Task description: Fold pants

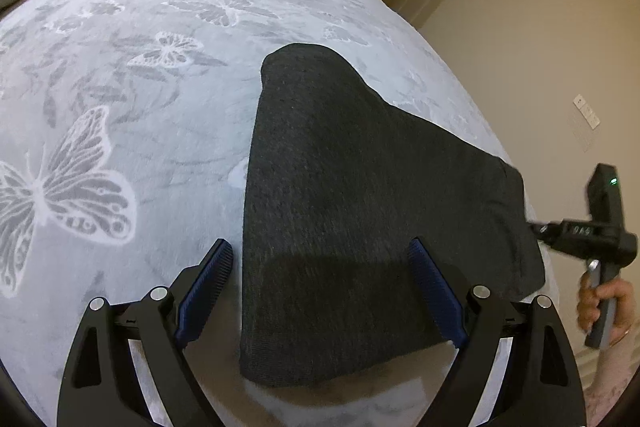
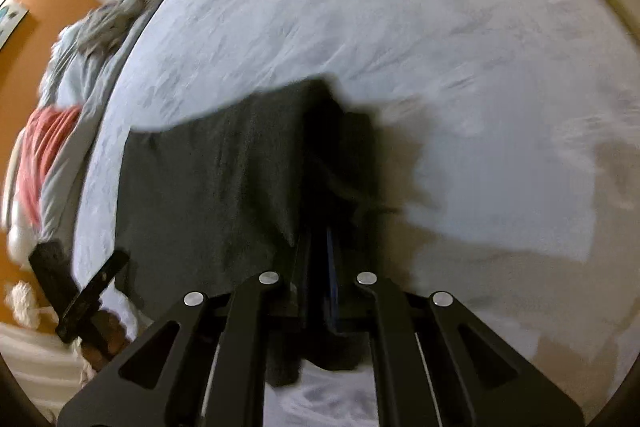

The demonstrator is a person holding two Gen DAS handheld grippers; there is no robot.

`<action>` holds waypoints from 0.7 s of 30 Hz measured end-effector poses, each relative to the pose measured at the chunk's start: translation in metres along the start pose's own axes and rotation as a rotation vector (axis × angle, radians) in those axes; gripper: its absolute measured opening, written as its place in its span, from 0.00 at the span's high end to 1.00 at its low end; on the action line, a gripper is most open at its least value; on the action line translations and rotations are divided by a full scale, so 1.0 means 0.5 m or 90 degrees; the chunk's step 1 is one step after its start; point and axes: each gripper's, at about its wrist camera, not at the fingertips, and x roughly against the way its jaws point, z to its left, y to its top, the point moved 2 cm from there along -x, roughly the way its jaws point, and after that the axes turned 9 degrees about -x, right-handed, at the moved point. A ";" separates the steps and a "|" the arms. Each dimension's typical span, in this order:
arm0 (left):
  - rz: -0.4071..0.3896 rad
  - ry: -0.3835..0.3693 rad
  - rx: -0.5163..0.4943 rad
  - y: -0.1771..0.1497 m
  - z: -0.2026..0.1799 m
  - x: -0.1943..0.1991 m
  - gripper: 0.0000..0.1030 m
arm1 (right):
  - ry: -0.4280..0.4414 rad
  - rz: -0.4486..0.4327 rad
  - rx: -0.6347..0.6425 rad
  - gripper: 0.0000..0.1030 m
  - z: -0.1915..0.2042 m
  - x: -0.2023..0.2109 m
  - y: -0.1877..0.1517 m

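Pants (image 1: pixel 360 219) on bed (image 1: pixel 140 107) look already folded into a compact slab, final fold or smoothing likely left; left tool (image 1: pixel 326 291) spread wide astride their near edge, right tool (image 2: pixel 320 247) clamped on their corner.

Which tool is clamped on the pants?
The right tool: its fingers are shut on the pants edge. The left tool is wide open, holding nothing.

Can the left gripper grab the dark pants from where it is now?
Probably yes. The left gripper is open, with the near edge of the pants lying between its fingers and nothing in between.
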 end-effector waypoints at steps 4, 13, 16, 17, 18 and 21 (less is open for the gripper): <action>0.000 -0.022 0.033 0.000 0.015 -0.001 0.16 | 0.087 -0.053 -0.020 0.09 -0.003 0.054 -0.003; -0.027 -0.056 -0.018 -0.006 -0.007 -0.019 0.25 | 0.049 0.070 0.134 0.38 0.095 -0.092 -0.090; -0.008 -0.081 -0.011 0.007 0.000 -0.017 0.76 | 0.094 0.024 0.113 0.73 0.132 -0.031 -0.077; -0.014 -0.093 -0.001 0.017 0.002 0.002 0.77 | 0.108 -0.002 0.121 0.74 0.150 -0.001 -0.075; -0.019 -0.100 -0.003 0.026 -0.002 0.020 0.78 | 0.138 -0.027 0.127 0.74 0.172 0.040 -0.079; -0.071 -0.072 -0.064 0.052 -0.027 0.140 0.78 | 0.200 -0.059 0.159 0.74 0.217 0.121 -0.123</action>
